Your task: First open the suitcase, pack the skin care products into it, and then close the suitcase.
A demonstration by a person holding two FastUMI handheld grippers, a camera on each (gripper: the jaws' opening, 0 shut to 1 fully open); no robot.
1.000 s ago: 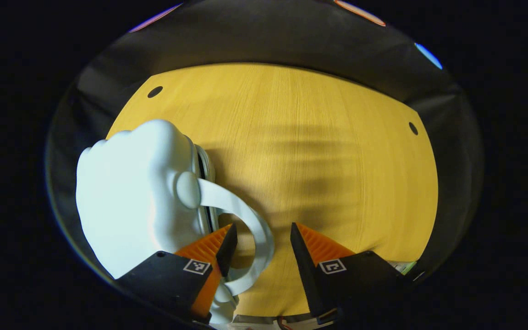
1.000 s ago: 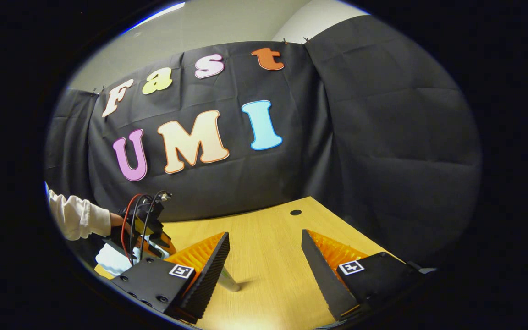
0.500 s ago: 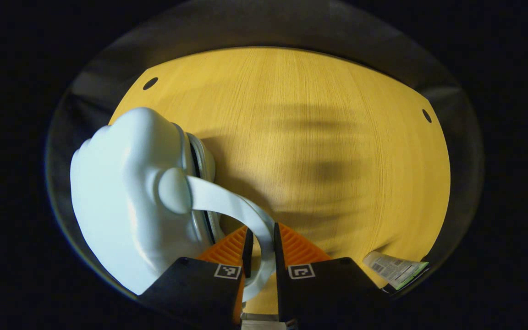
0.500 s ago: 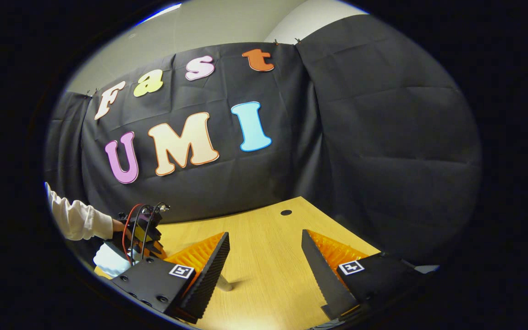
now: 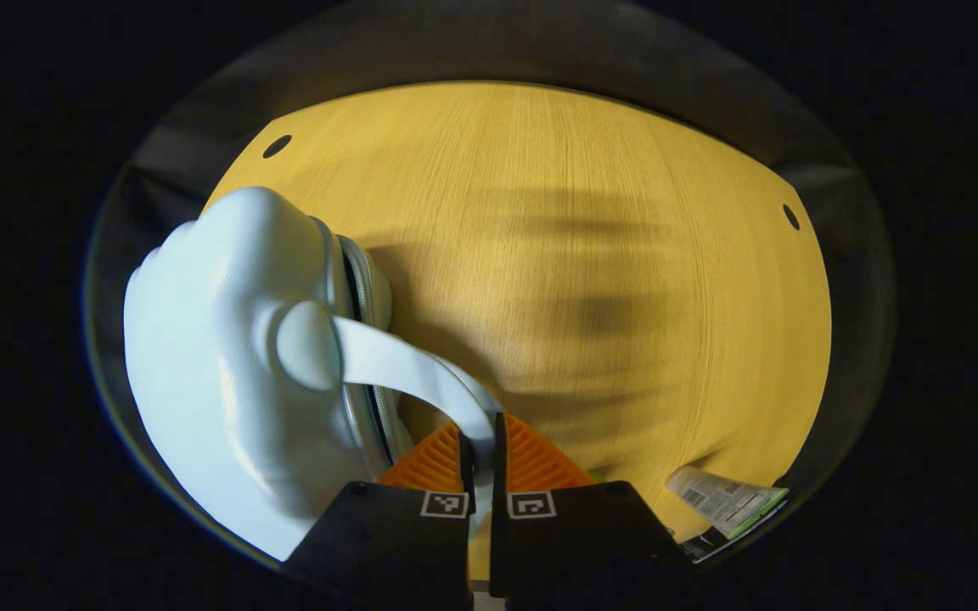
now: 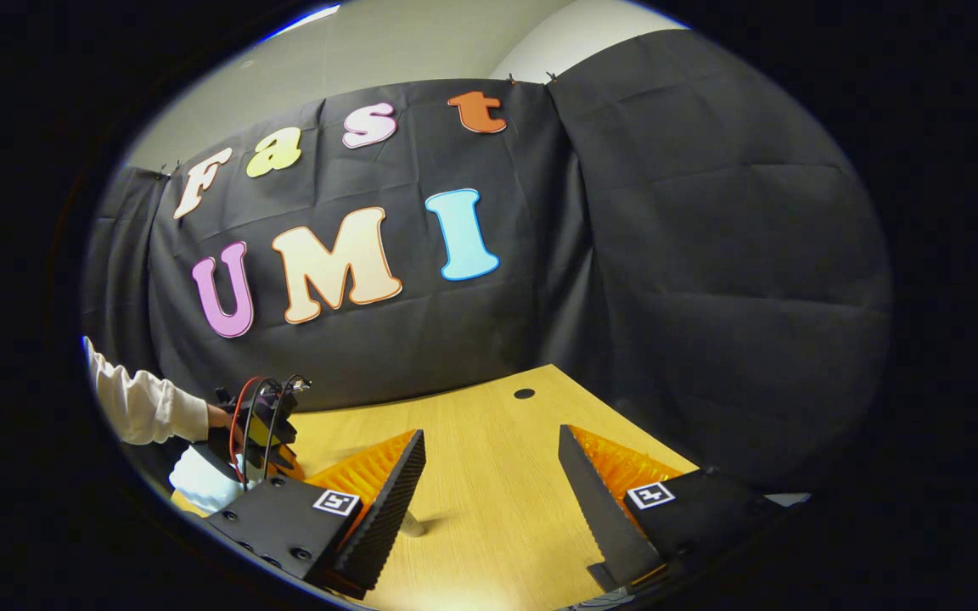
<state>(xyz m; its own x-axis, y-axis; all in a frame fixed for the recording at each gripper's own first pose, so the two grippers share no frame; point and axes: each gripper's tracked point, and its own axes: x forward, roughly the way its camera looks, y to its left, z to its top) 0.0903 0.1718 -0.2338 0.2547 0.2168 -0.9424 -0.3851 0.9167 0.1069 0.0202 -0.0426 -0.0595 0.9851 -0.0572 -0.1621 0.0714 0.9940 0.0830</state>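
Observation:
A small pale blue-white hard-shell suitcase [image 5: 226, 373] lies on the wooden table [image 5: 591, 255] at the left of the left gripper view, its zip seam facing right. Its curved handle strap [image 5: 408, 373] runs down between the fingers of my left gripper [image 5: 482, 441], which is shut on it. A skin care tube [image 5: 722, 496] with a printed label lies at the lower right. In the right gripper view my right gripper [image 6: 489, 471] stands open above the table with nothing between its fingers. Far left there, a sleeved hand [image 6: 154, 407] holds the other gripper [image 6: 260, 424] over the suitcase [image 6: 200, 479].
Round cable holes sit in the tabletop near the far corners [image 5: 277, 146] [image 5: 790, 216]. The black cloth wall [image 6: 667, 255] closes the booth behind the table. A pale stick-like item [image 6: 411, 526] pokes out beside the right gripper's left finger.
My left gripper went from open around the handle to shut on it. The suitcase has shifted slightly left. The right gripper has barely moved.

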